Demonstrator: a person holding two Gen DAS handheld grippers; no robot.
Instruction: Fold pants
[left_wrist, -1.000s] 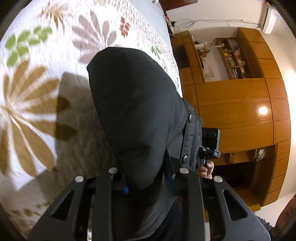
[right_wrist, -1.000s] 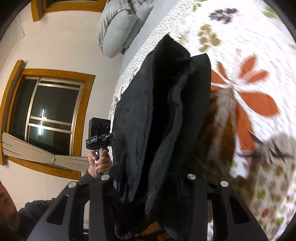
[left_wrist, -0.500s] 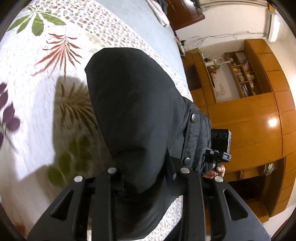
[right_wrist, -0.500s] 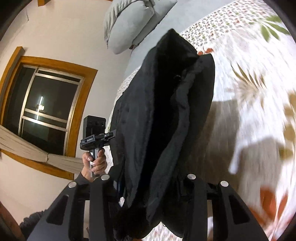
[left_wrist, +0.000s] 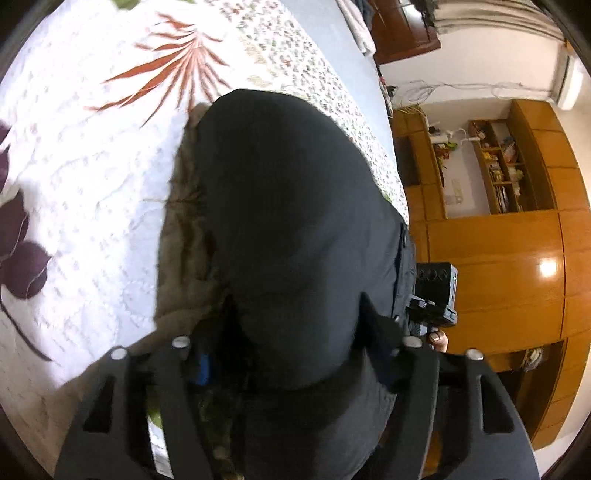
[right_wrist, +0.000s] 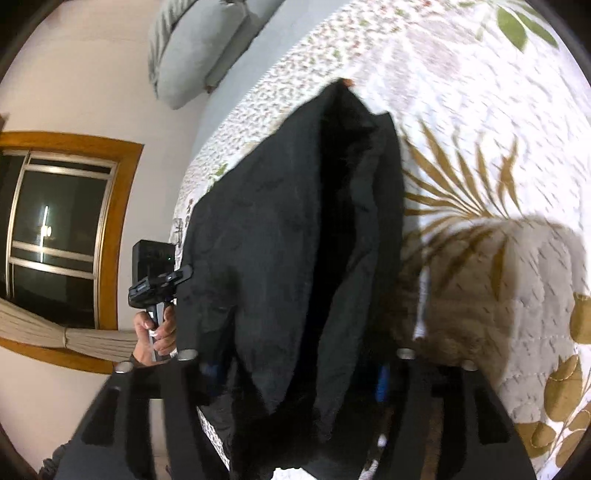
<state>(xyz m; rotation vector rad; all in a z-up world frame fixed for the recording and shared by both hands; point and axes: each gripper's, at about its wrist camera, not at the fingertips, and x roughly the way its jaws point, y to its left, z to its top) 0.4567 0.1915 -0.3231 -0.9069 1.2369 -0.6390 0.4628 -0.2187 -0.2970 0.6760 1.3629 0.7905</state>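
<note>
The black pants (left_wrist: 295, 221) hang over the bed, held up between both grippers. My left gripper (left_wrist: 291, 350) is shut on one end of the pants' edge; the cloth drapes forward over its fingers and hides the tips. My right gripper (right_wrist: 295, 369) is shut on the other end of the pants (right_wrist: 295, 240), which hang in folds with a dark opening in the middle. The far end of the cloth reaches down toward the quilt. Each gripper shows in the other's view: the right one (left_wrist: 436, 295), the left one (right_wrist: 155, 273).
The bed has a white quilt (left_wrist: 85, 166) with leaf prints (right_wrist: 480, 129). Grey pillows (right_wrist: 192, 48) lie at the head of the bed. A wooden wardrobe and shelves (left_wrist: 498, 240) stand beyond one side, a window (right_wrist: 55, 229) beyond the other.
Both grippers have carried the hanging pants across the bed and lower toward the quilt. The quilt pattern beneath has shifted. Both stay shut on the cloth.
</note>
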